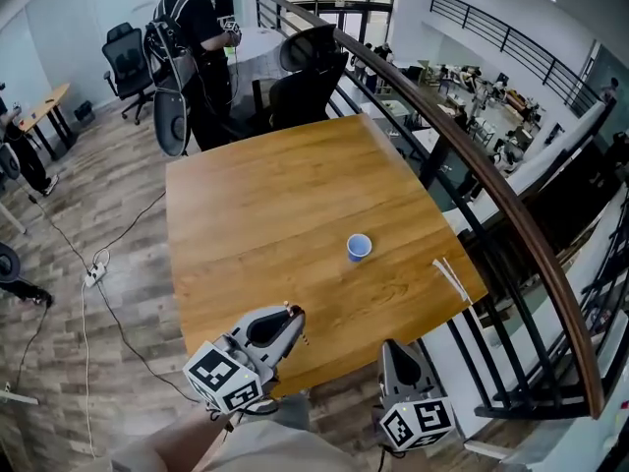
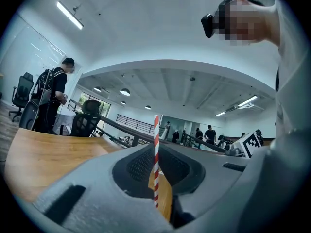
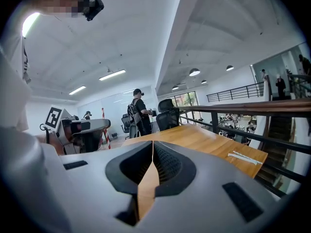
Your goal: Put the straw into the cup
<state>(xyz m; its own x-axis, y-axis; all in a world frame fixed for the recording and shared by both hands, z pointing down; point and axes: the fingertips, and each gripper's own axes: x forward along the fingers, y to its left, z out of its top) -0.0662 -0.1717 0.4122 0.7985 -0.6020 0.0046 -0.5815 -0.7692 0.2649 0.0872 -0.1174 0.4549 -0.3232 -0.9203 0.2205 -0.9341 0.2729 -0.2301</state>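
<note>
A small blue cup [image 1: 359, 247] stands upright on the wooden table [image 1: 265, 205], right of its middle. My left gripper [image 1: 292, 315] hovers at the table's near edge, shut on a red-and-white striped straw [image 2: 156, 164] that stands upright between its jaws. The right gripper view shows the same straw [image 3: 105, 130] from the side. To the right, also at the near edge, my right gripper [image 1: 392, 348] is shut with nothing in its jaws [image 3: 152, 145]. The cup lies ahead of both grippers and appears in neither gripper view.
Two white wrapped straws [image 1: 452, 278] lie near the table's right corner. A dark railing [image 1: 472, 155] runs along the table's right side. At the far end are black office chairs [image 1: 305, 77] and a standing person with a backpack [image 1: 192, 37]. Cables [image 1: 93, 273] cross the floor at left.
</note>
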